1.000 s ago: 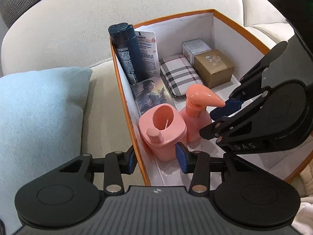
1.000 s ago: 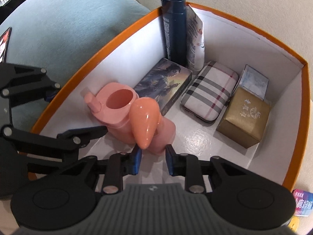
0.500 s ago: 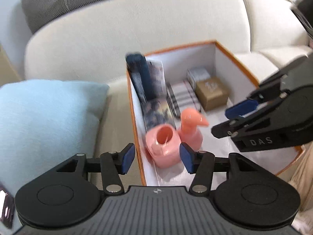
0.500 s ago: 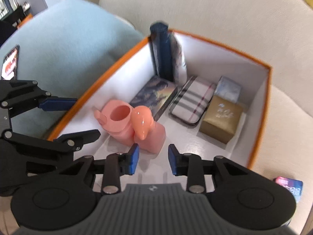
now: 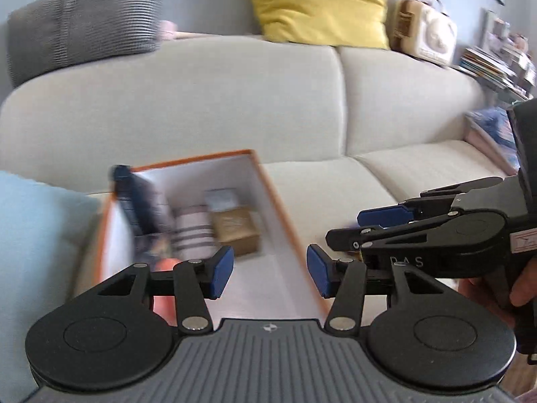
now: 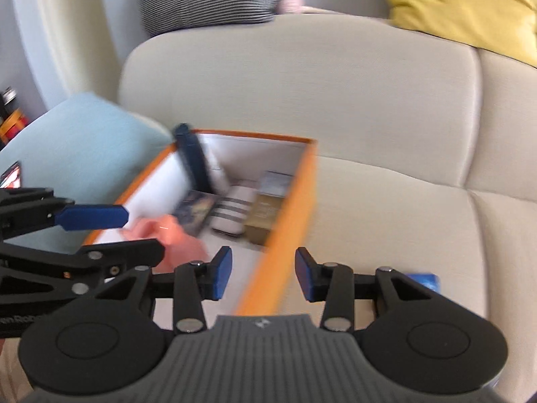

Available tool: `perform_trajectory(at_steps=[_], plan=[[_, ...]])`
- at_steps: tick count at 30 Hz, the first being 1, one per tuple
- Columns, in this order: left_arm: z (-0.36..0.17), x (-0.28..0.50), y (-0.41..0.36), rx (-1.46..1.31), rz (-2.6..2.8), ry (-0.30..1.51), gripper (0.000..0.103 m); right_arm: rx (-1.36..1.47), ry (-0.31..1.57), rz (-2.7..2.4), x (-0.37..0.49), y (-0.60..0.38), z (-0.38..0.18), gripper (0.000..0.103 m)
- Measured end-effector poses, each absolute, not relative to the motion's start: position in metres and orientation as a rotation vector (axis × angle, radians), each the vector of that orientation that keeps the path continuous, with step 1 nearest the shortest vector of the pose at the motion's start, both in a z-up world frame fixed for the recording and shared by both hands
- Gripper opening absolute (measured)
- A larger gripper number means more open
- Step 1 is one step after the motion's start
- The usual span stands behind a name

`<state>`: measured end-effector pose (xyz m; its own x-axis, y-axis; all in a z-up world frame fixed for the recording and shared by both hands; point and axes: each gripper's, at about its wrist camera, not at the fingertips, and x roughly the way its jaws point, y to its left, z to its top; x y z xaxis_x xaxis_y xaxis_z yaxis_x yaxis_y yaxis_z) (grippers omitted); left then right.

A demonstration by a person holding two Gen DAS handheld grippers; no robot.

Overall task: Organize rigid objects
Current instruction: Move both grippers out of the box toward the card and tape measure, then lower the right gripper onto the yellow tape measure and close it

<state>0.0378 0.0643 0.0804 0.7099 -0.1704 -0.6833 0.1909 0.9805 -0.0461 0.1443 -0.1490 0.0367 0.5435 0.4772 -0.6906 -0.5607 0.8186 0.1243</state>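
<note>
An orange-rimmed white box (image 5: pixel 268 184) (image 6: pixel 295 194) sits on a beige sofa. It holds a dark blue bottle (image 5: pixel 134 194) (image 6: pixel 193 158), a striped case (image 5: pixel 193 235) (image 6: pixel 231 213), a gold box (image 5: pixel 235 231) (image 6: pixel 265 215), a picture card (image 6: pixel 196 208) and pink containers (image 6: pixel 167 235). My left gripper (image 5: pixel 270 270) is open and empty above the box's near end. My right gripper (image 6: pixel 263 275) is open and empty, straddling the box's right wall. Both views are blurred.
A light blue cushion (image 5: pixel 37 235) (image 6: pixel 84 141) lies left of the box. Grey (image 5: pixel 84 23) and yellow (image 5: pixel 319 3) cushions rest on the sofa back. A small blue packet (image 6: pixel 423 278) lies on the seat to the right of the box.
Both grippers have pulled back and up from the box and opened wider. The pink containers stay in the box.
</note>
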Motion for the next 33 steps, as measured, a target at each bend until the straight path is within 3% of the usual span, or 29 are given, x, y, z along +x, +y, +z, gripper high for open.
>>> perform_trajectory(at_steps=[10, 17, 33], plan=[[0.052, 0.068, -0.022, 0.050, -0.386, 0.863, 0.060, -0.067, 0.930, 0.376, 0.162, -0.249, -0.017, 0.045], [0.015, 0.093, -0.055, 0.026, -0.395, 0.991, 0.060, 0.133, 1.065, 0.312, 0.190, -0.290, -0.060, 0.045], [-0.024, 0.133, -0.054, -0.006, -0.292, 1.098, 0.060, 0.307, 1.111, 0.377, 0.237, -0.285, -0.096, 0.045]])
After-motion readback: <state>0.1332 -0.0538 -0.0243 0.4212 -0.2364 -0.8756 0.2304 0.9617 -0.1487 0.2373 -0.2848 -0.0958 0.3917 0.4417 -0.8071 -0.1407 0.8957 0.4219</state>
